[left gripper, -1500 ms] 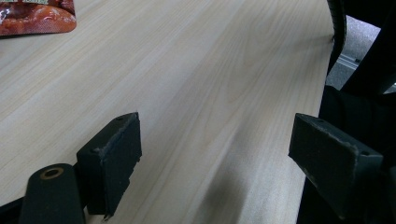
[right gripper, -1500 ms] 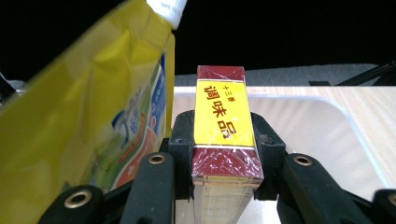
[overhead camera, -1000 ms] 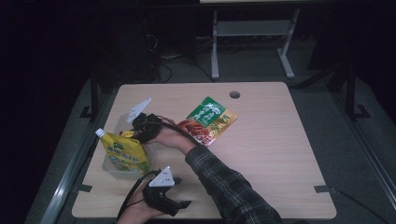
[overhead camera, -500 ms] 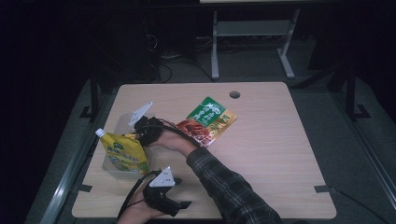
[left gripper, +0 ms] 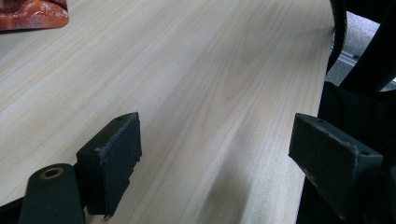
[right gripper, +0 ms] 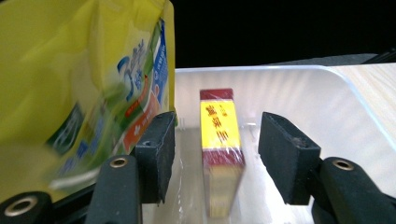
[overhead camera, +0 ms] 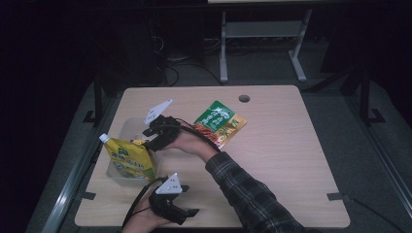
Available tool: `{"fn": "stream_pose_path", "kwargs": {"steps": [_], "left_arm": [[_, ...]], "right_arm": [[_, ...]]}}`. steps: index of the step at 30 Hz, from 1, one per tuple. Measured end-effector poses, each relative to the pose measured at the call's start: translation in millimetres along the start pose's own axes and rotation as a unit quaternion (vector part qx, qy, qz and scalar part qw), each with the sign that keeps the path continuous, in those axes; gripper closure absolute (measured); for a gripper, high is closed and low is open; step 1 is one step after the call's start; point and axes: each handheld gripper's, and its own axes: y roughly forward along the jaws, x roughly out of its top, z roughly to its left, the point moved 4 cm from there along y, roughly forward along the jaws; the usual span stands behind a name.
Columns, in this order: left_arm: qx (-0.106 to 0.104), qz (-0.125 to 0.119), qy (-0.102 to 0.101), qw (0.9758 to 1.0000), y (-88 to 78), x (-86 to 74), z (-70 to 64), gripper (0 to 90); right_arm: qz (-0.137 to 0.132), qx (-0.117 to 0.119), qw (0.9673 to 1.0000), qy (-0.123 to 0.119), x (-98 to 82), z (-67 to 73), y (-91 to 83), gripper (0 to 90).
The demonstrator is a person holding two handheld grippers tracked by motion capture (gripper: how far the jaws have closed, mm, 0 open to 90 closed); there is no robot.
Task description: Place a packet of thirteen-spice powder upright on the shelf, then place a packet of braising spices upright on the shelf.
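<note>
- The counter (overhead camera: 291, 160) carries a clear plastic bin (overhead camera: 127, 127) at its left side, and the work in hand appears to be packing groceries into that bin.
- A yellow pouch (overhead camera: 128, 159) with a white cap stands inside the bin against its near wall; in the right gripper view the pouch (right gripper: 79, 79) leans just left of the claw.
- The right claw (overhead camera: 151, 140) hangs over the bin, its jaws having just been opening; they stand apart with a small red-and-yellow box (right gripper: 220, 140) between them but clear of both pads, so the box looks released, standing on edge on the bin floor.
- By this reading, the drop-off step is ending; the next move calls for lifting the right claw (right gripper: 215, 154) straight out without brushing the pouch or tipping the box.
- A green-and-red packet (overhead camera: 219, 122) lies flat on the counter, right of the bin and apart from it, likely the next item to fetch.
- The left claw (overhead camera: 190, 212) rests idle near the counter's front edge, below the bin, jaws wide apart and empty; its own camera shows the left claw (left gripper: 215, 154) over bare wood.
- Hard to make out: the bin's far wall behind the right hand, the blurred print on the pouch, and the lower end of the box.
</note>
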Motion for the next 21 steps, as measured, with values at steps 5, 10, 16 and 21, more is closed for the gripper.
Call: {"fn": "stream_pose_path", "kwargs": {"steps": [5,10,16,21], "left_arm": [[-0.001,0.002,-0.005,1.0000,0.8,-0.6,-0.3,16.3],[-0.001,0.002,-0.006,1.0000,0.6,-0.8,0.8,16.4],[-0.004,-0.003,-0.011,0.9999,1.1,0.1,1.1,16.4],[-0.002,-0.004,-0.011,0.9999,0.6,0.1,1.2,16.4]], "right_arm": [[-0.003,-0.014,0.9998,0.012,-13.6,-2.3,-23.4,40.9],[-0.006,-0.031,0.9992,0.025,-31.8,-6.2,-43.6,38.9],[0.000,-0.056,0.9974,0.046,-55.2,-14.6,-64.2,36.5],[0.002,-0.080,0.9946,0.067,-70.4,-22.8,-79.9,35.5]]}}
